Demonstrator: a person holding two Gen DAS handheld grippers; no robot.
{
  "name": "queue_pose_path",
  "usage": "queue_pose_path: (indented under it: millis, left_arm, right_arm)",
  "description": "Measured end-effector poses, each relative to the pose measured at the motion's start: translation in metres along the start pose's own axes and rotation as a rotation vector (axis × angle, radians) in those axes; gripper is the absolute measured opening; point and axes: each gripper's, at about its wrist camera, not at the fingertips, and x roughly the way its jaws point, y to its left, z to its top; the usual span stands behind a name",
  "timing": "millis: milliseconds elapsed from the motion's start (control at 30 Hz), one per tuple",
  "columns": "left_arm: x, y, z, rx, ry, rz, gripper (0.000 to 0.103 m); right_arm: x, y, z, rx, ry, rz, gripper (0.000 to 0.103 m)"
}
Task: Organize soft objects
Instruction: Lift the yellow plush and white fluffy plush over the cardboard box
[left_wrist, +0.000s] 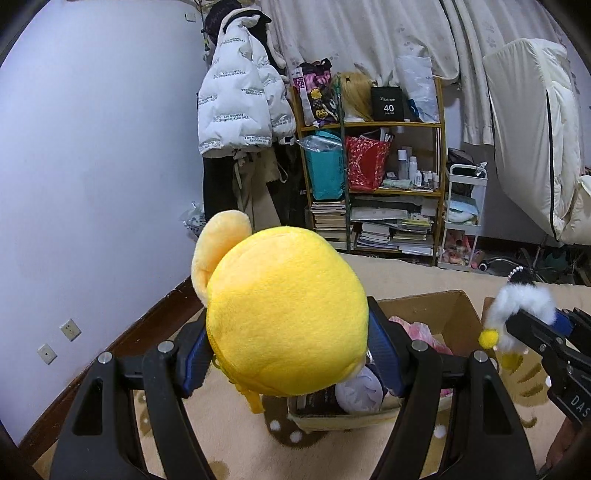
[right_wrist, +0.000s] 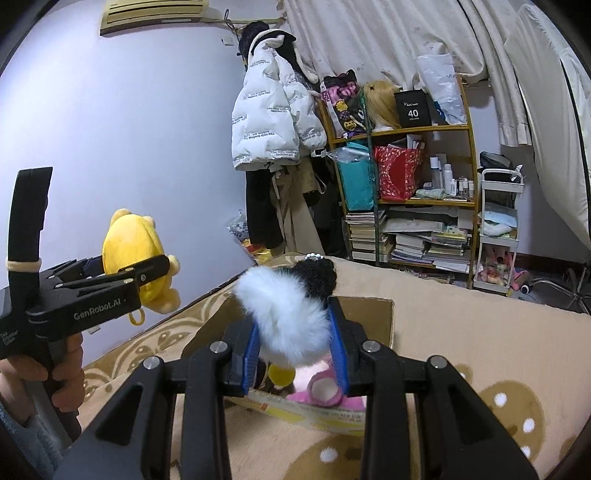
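My left gripper is shut on a yellow plush toy and holds it in the air above the near left corner of an open cardboard box. It also shows in the right wrist view. My right gripper is shut on a white and black fluffy toy with yellow feet, held over the same box. That toy shows at the right in the left wrist view. The box holds a pink plush and other soft items.
The box sits on a beige patterned bed cover. A bookshelf with bags and books, a hanging white jacket and a white trolley stand at the far wall. A bare wall is on the left.
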Motion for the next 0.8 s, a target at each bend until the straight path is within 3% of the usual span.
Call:
queue_pose_path:
  millis: [333,800]
  left_arm:
    - [0.032,-0.007,-0.008,0.007,0.03,-0.051,0.073]
    - [0.065,-0.016,-0.019,-0.006,0.107,-0.101,0.074]
  right_arm:
    - [0.041,-0.02,0.001,0.029,0.025,0.003,0.035]
    - [0.063,-0.034,-0.017,0.05,0.08,0.002,0.036]
